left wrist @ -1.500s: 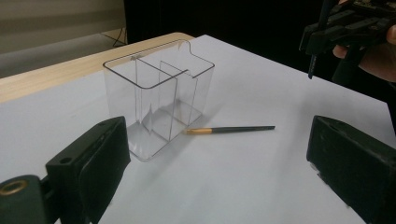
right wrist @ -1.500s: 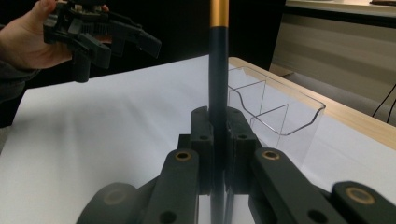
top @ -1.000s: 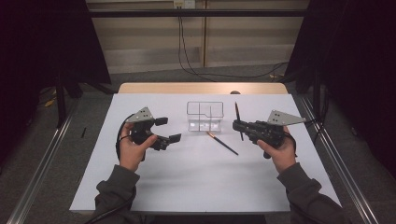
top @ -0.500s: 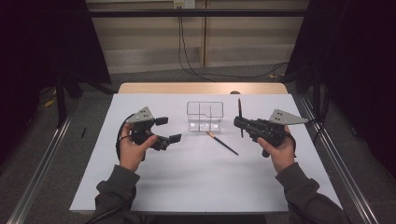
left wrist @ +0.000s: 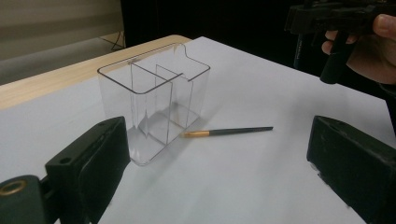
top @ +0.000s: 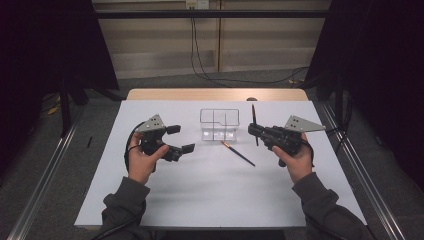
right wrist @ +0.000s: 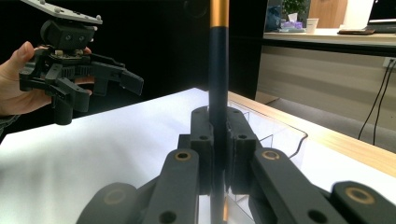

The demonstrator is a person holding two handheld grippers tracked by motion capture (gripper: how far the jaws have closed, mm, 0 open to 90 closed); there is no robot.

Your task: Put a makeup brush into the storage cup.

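Right tool (top: 252,129) clamps a brush (right wrist: 218,60) upright, poised for the clear organizer (top: 220,125) alongside; left tool (top: 181,139) waits agape, empty.

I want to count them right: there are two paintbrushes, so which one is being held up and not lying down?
The brush clamped upright in the right gripper. The other brush lies flat on the white table, beside the clear organizer.
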